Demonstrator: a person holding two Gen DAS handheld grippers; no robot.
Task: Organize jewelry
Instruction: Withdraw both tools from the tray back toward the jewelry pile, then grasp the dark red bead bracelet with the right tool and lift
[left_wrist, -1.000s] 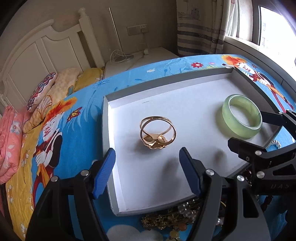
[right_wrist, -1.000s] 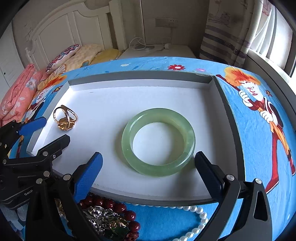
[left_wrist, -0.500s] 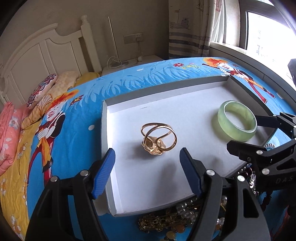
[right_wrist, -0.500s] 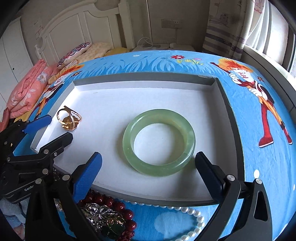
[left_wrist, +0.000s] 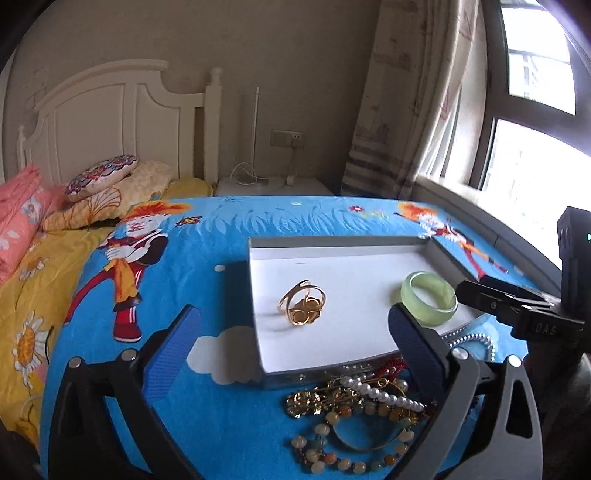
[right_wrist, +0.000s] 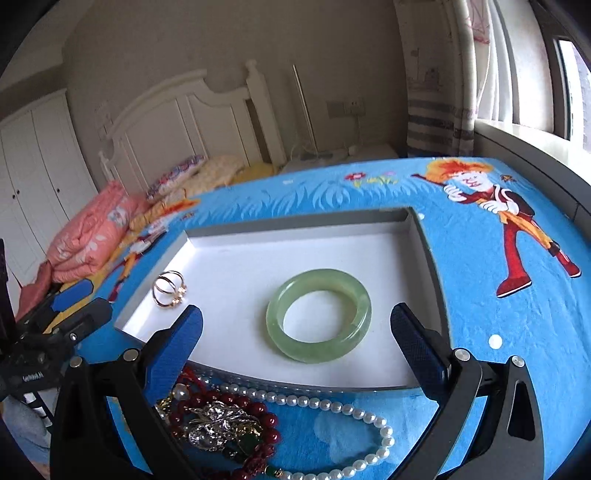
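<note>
Left gripper (left_wrist: 295, 339): jaws opening, standing wide; nothing between the blue pads, which hang above the bedspread and the near-left edge of the tray.
Right gripper (right_wrist: 295, 339): jaws spread wide, empty, poised over the tray's near rim.
Tray (left_wrist: 369, 245): shallow rectangular box, grey walls, matte white floor, lying flat on the blue cartoon bedspread (left_wrist: 207, 236).
Already sorted: gold ring (left_wrist: 303, 307), openwork band, polished metal, propped on edge left of centre; jade bangle (right_wrist: 318, 315), thick translucent green hoop, smooth, lying flat to the right. The two are well apart.
Unsorted pile (left_wrist: 354, 410): outside the tray, touching its near wall. Gold filigree piece, pearl strand (right_wrist: 332, 406), string of pastel stone beads, dark red beads (right_wrist: 255, 410), a silver ornament, all tangled.
Key relation: the pile lies below and nearer than both grippers' tips, on the camera side of the tray; judged, either hand must draw back and dip. Gold piece and stone beads sit nearer the left gripper; pearl strand, running left to right, nearer the right.
Handling (judged): strands limp, likely to drag neighbours when lifted.
</note>
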